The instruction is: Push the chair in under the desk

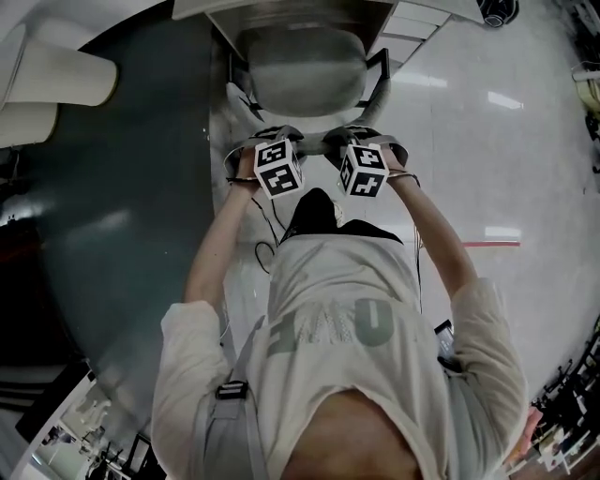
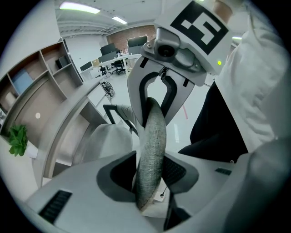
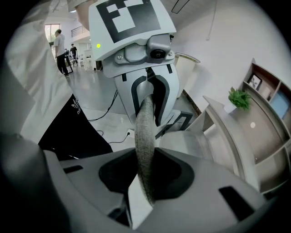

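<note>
The grey office chair shows its seat (image 1: 305, 70) partly beneath the white desk (image 1: 281, 9) at the top of the head view. Its fabric backrest's top edge (image 1: 317, 141) runs between my two grippers. My left gripper (image 1: 275, 136) is shut on that edge, and the grey fabric rim (image 2: 152, 150) fills the gap between its jaws (image 2: 152, 177). My right gripper (image 1: 361, 139) is shut on the same rim (image 3: 144, 136), which is pressed between its jaws (image 3: 145, 177). Each gripper view shows the other gripper facing it across the backrest.
The desk (image 2: 68, 118) curves along a wall of shelves with a small green plant (image 3: 238, 98) on it. A black armrest (image 2: 111, 111) stands beside the seat. A cable (image 1: 267, 248) lies on the glossy floor by my feet. White curved furniture (image 1: 56, 75) stands at the left.
</note>
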Motion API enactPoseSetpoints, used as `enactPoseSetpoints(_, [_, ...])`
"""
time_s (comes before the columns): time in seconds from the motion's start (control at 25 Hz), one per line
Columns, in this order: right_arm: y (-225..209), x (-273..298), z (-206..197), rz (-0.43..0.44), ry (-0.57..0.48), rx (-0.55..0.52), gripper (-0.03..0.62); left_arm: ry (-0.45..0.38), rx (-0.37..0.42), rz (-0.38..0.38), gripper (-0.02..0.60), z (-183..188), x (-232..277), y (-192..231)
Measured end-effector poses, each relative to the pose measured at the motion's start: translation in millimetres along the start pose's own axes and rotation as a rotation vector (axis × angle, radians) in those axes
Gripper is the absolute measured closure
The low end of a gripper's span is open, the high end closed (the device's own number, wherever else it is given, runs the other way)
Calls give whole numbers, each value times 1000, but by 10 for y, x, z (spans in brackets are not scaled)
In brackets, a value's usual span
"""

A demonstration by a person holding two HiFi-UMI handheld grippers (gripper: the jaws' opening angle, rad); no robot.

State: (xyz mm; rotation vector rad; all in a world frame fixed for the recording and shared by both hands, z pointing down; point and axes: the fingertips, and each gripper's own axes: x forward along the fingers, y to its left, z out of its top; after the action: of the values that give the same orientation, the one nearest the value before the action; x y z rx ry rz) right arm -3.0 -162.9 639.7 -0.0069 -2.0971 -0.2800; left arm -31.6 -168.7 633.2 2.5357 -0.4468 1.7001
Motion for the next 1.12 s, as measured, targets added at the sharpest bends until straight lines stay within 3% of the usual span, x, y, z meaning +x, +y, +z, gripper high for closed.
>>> enactPoseSetpoints(0.2, [-280, 143, 42, 14, -3, -4, 497, 29, -25, -38, 426, -93, 42, 293])
enactPoseSetpoints(1.12, [-1998, 592, 106, -14, 69, 73, 499, -31, 76, -27, 420, -157, 181, 2099])
